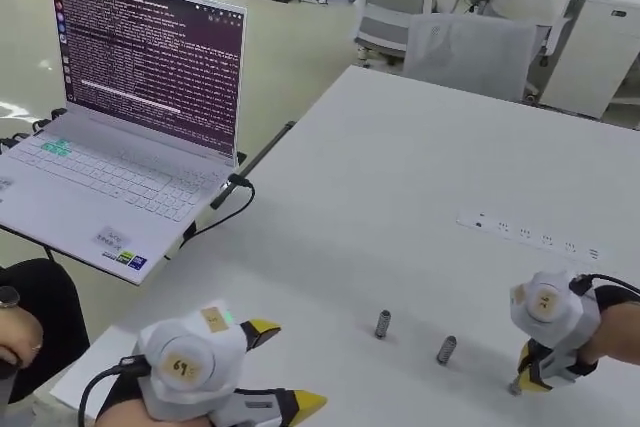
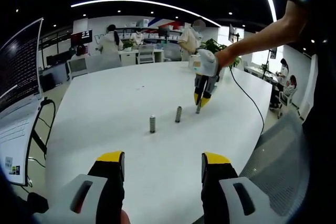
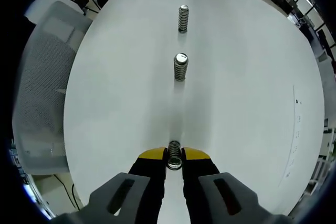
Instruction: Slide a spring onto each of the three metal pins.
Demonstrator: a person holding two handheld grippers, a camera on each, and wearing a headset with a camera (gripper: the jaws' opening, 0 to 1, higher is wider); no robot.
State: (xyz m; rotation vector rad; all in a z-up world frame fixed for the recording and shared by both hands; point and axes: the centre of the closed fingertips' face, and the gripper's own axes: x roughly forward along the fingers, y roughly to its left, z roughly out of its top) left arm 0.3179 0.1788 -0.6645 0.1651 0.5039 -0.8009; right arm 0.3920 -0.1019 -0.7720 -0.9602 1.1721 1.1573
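Note:
Two springs stand upright over pins on the white table (image 1: 400, 177): one (image 1: 382, 324) toward the middle, another (image 1: 446, 349) to its right. In the right gripper view they line up ahead, the near spring (image 3: 180, 66) and the far spring (image 3: 182, 18). My right gripper (image 3: 174, 157) is shut on a third spring (image 3: 174, 155), held upright low on the table; in the head view that gripper (image 1: 524, 379) is at the lower right. My left gripper (image 2: 163, 158) is open and holds nothing, well short of the two springs (image 2: 152, 124) (image 2: 178, 114); in the head view it (image 1: 290, 367) sits at the bottom left.
An open laptop (image 1: 130, 137) stands on a side stand at the left, with a black cable (image 1: 235, 192) running from it along the table edge. A white power strip (image 1: 530, 235) lies at the right. Office chairs (image 1: 470, 47) stand beyond the table's far edge.

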